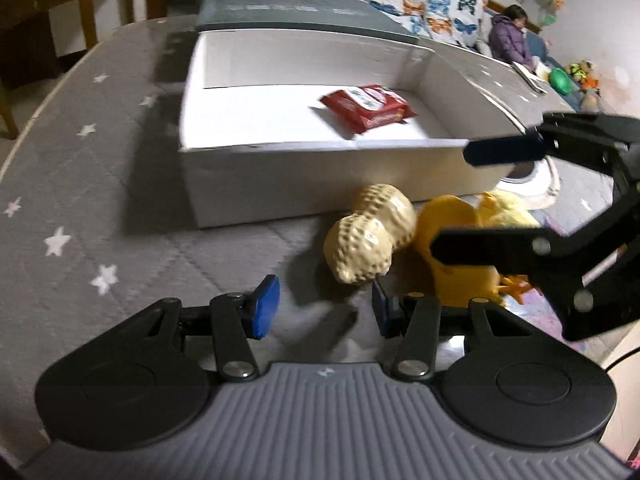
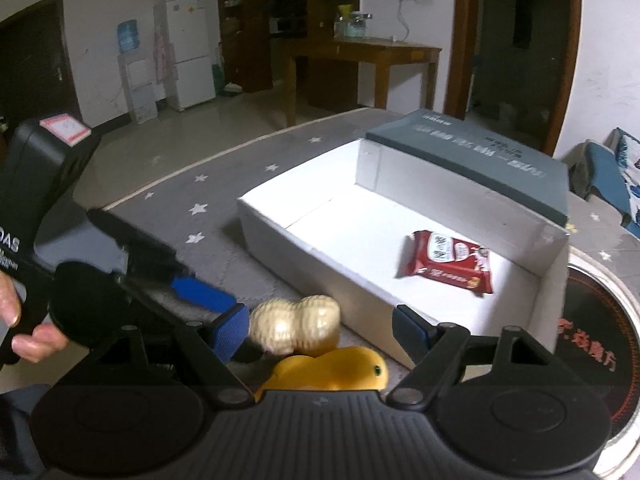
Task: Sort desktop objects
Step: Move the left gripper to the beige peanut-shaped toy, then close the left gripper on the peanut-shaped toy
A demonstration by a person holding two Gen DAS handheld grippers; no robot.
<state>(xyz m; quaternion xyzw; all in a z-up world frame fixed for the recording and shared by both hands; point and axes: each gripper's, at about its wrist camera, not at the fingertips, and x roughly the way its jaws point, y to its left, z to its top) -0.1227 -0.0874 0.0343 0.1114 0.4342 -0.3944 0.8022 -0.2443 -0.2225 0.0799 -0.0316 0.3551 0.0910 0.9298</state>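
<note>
A peanut-shaped toy [image 1: 370, 236] lies on the grey star-patterned cloth in front of a white open box [image 1: 224, 148], next to a yellow duck toy [image 1: 460, 248]. A red snack packet [image 1: 368, 107] lies inside the box. My left gripper [image 1: 322, 310] is open and empty, just short of the peanut. My right gripper [image 2: 320, 330] is open and empty, with the peanut [image 2: 296, 324] and the duck [image 2: 340, 370] between its fingers. The box [image 2: 312, 256] and the packet [image 2: 448, 262] also show in the right wrist view. The right gripper [image 1: 452, 196] reaches in from the right, above the duck.
The box's grey lid [image 1: 296, 14] stands behind it. A round tin with a dark lid [image 2: 592, 328] sits right of the box. A sofa with a seated person [image 1: 512, 36] is beyond the table, and a wooden table [image 2: 360, 60] stands across the room.
</note>
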